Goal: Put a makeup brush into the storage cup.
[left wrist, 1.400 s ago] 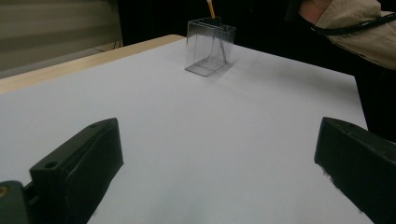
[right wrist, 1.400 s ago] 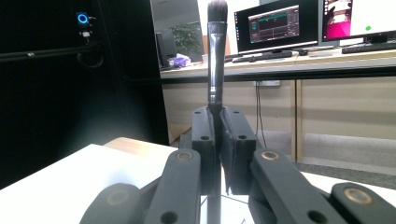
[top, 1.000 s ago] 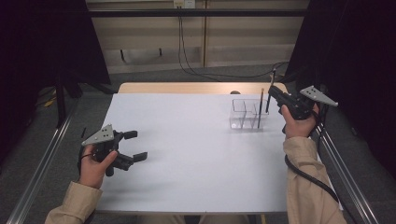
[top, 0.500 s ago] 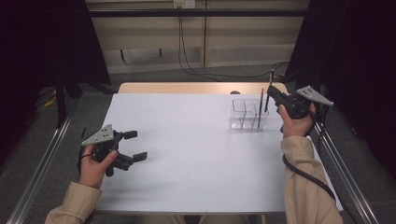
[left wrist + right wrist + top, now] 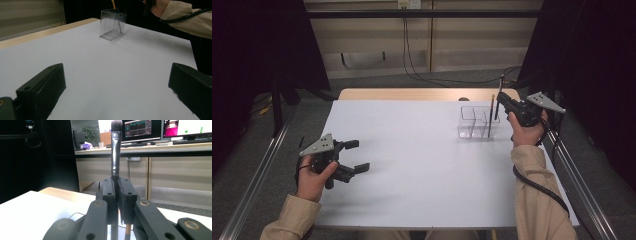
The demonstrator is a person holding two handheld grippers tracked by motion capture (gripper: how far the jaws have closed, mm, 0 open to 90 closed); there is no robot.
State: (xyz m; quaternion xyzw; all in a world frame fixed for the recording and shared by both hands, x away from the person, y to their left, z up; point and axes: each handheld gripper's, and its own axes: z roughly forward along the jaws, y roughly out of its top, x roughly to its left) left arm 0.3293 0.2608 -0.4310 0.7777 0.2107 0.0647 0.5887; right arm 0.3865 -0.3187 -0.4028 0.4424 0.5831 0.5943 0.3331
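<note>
gripping brush (image 5: 116, 147) upright, right gripper (image 5: 503, 102) clenched on handle just above clear box (image 5: 478, 121) at far right of table (image 5: 412, 165). pencil (image 5: 490, 116) stands in box, close beside brush. left gripper (image 5: 356, 156) released, jaws wide over bare table, well apart from box. right gripper view reveals bristles, monitors (image 5: 142, 128) behind; left gripper view shows pencil's orange end (image 5: 113, 3).

The organiser (image 5: 478, 122) stands on the bench (image 5: 422, 150) at its far right with a pencil (image 5: 490, 116) in it, the right gripper (image 5: 501, 100) just beside it holding a brush (image 5: 116, 147) upright, the left gripper (image 5: 357, 156) near-left.
</note>
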